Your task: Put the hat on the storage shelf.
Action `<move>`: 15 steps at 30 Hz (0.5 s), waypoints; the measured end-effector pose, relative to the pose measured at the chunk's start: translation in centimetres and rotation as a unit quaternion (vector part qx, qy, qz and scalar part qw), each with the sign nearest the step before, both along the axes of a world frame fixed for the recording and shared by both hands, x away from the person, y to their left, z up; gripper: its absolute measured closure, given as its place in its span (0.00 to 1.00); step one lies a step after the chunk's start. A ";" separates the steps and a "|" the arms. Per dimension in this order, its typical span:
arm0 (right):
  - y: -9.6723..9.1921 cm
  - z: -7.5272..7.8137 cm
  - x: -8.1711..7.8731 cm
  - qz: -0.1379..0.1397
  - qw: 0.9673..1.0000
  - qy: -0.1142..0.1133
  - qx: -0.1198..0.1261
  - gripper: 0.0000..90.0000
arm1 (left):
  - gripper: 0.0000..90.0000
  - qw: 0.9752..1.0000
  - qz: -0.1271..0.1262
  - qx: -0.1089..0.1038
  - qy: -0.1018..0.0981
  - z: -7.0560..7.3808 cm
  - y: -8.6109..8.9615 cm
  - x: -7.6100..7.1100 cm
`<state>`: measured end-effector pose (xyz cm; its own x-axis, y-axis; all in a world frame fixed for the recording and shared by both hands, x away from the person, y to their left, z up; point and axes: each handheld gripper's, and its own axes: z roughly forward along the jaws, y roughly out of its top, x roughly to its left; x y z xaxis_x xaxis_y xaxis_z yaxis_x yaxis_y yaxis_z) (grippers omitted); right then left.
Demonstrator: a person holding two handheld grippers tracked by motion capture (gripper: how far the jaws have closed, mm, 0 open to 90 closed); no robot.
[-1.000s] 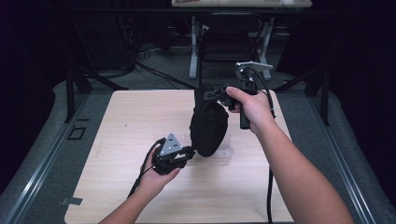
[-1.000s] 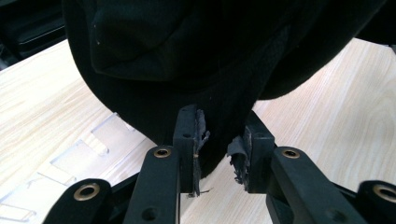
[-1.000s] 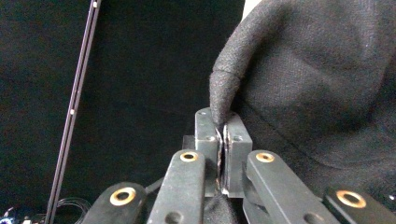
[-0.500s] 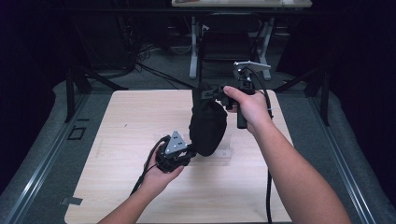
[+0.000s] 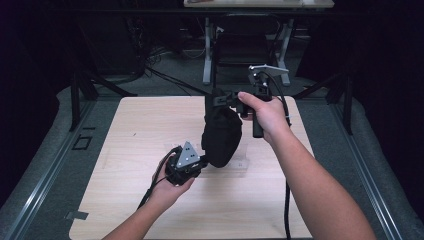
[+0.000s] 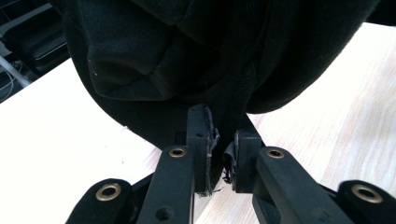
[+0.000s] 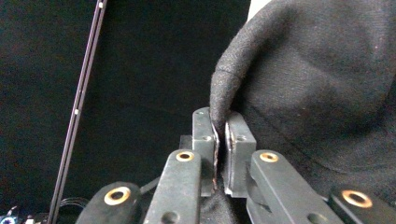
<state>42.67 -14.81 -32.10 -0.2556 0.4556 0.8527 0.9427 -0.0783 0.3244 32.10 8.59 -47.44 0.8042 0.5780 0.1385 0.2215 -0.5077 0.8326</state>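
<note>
A black cloth (image 5: 222, 135) hangs bunched over the wooden table (image 5: 150, 125). My right gripper (image 5: 216, 99) holds its top edge above the table's far side. In the right gripper view a fold of the cloth (image 7: 317, 84) sits between the jaws of that gripper (image 7: 221, 123), which have just been opening a little but still pinch it. My left gripper (image 5: 203, 160) is low at the cloth's bottom end. Its jaws have just been closing, and in the left gripper view this gripper (image 6: 222, 135) nips the cloth's (image 6: 187, 56) lower edge.
The table's pale top lies all around the cloth. A dark grey floor mat (image 5: 45, 165) borders it on both sides. Desk legs (image 5: 207, 55) and loose cables (image 5: 165, 75) stand beyond the far edge. A cable (image 5: 287, 210) trails down from my right gripper.
The left gripper has turned slightly, its grey plate now facing up more, and it sits tighter against the cloth's bottom. The right hand and the hanging cloth stay in place.
</note>
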 end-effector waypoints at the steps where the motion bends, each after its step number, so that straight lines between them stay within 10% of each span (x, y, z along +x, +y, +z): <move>1: 0.1 0.1 0.0 -0.001 1.000 -0.001 -0.001 0.93 | 0.91 1.000 0.001 0.000 0.002 0.0 0.0 0.0; 15: 0.0 1.2 -0.7 0.007 1.000 -0.018 0.011 0.83 | 0.93 1.000 0.003 0.012 -0.007 0.1 0.3 0.0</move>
<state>41.93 -14.81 -30.90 -0.2930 0.4335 0.8522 0.9311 -0.0730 0.3573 32.15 8.90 -47.36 0.7991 0.5784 0.1640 0.2126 -0.5270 0.8228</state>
